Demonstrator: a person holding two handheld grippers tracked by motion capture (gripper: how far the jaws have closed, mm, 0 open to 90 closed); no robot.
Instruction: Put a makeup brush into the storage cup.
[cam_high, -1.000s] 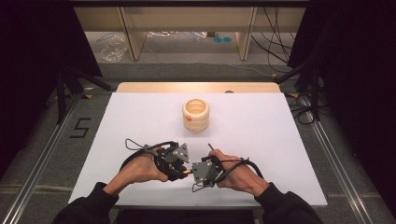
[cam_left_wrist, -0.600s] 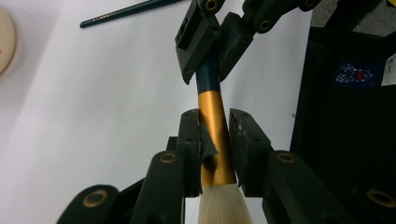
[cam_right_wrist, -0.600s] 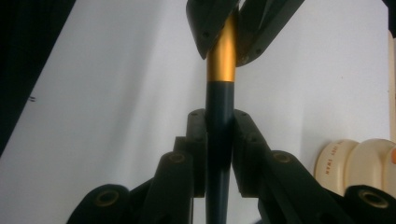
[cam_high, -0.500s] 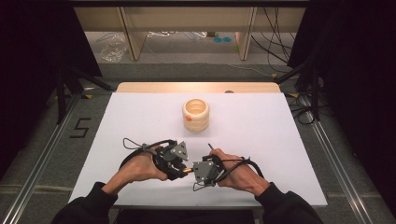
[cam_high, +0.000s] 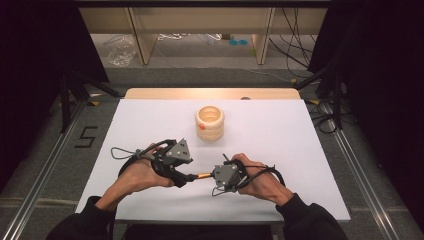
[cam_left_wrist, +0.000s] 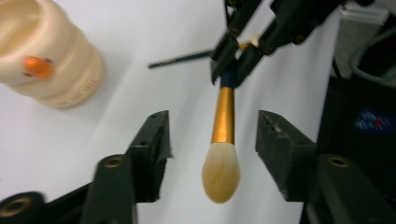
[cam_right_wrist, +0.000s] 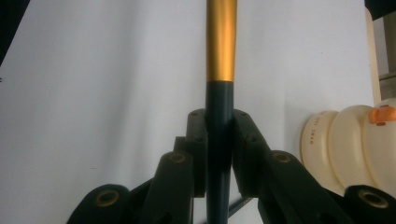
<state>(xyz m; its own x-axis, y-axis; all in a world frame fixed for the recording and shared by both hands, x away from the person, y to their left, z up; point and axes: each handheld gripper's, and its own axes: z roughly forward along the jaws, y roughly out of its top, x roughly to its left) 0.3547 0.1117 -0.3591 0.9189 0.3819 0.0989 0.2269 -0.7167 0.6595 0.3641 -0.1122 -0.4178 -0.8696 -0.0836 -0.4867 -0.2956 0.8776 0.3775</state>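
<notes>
Left gripper view: our left tongs (cam_left_wrist: 212, 135) have just been opening off the makeup brush (cam_left_wrist: 223, 140); the right tongs (cam_right_wrist: 219, 154), clamping its handle, could let it tip onto the counter (cam_left_wrist: 140, 37).

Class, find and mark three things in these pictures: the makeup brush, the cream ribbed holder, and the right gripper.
makeup brush (cam_left_wrist: 224, 116), left gripper view, on its gold ferrule.
cream ribbed holder (cam_high: 210, 124), high view, on its side wall.
right gripper (cam_right_wrist: 219, 154), right gripper view, between its jaws, shut on the brush handle.
</notes>
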